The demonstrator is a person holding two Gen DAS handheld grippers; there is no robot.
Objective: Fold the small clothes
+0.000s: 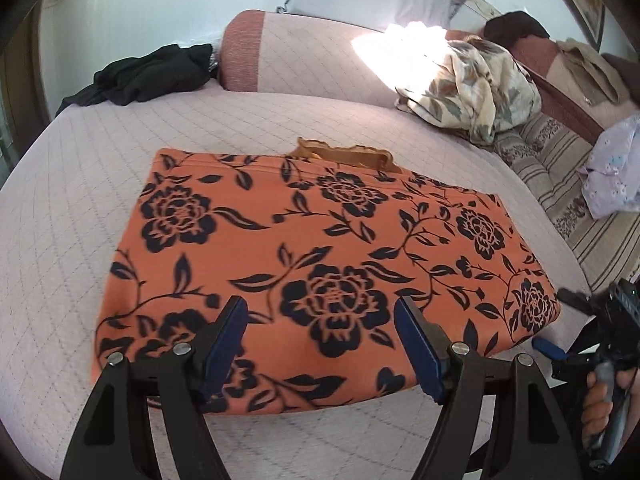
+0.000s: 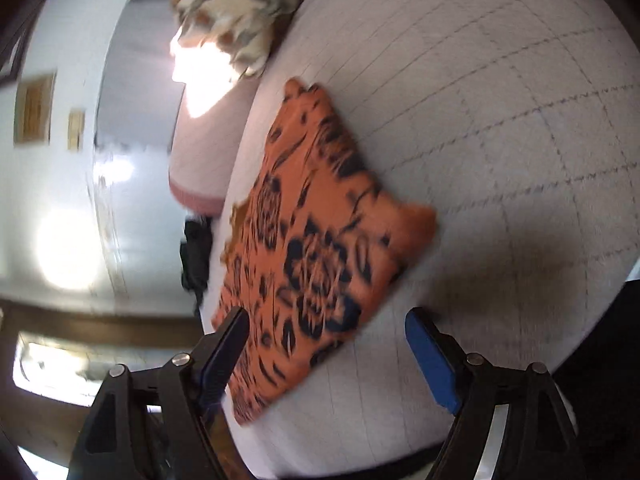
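Note:
An orange garment (image 1: 320,248) with a black flower print lies folded flat as a rectangle on the quilted pink bed cover (image 1: 80,208). A tan lace edge (image 1: 344,154) sticks out at its far side. My left gripper (image 1: 320,320) is open and empty, just above the garment's near edge. My right gripper (image 2: 326,328) is open and empty, rolled sideways, over the garment's (image 2: 316,240) near right corner. The right gripper also shows at the lower right of the left wrist view (image 1: 560,340), held by a hand.
A black garment (image 1: 144,74) lies at the far left by a pink bolster (image 1: 280,52). A cream leaf-print cloth (image 1: 476,92) is heaped at the back right. A pale lilac garment (image 1: 612,172) lies on a striped cover (image 1: 560,184) at the right.

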